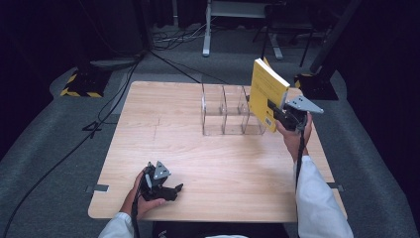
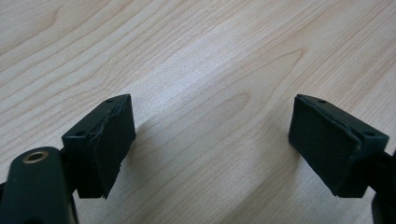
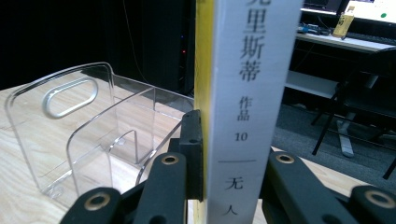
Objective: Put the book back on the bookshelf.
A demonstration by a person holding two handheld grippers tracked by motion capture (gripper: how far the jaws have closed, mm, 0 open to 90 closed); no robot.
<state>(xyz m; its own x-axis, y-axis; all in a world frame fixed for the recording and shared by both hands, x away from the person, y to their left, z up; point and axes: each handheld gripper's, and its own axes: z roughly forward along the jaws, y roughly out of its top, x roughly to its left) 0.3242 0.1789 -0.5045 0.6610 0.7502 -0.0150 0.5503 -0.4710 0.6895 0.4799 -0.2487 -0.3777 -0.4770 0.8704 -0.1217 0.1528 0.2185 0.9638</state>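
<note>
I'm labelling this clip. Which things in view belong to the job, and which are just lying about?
In the job:
yellow book, upright in the right gripper
clear divided rack

Lying about:
left gripper, open, low over the table
floor cables

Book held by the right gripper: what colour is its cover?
Yellow, with a white spine; the book shows best in the high view.

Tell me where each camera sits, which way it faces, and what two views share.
High view: above the person's side, looking forward and down on the table; both forearms, left gripper, right gripper.
Left gripper view: along open jaws at bare wood.
Right gripper view: along jaws clamping the yellow book, clear divider rack beside.
High and right gripper views share book and rack.
</note>
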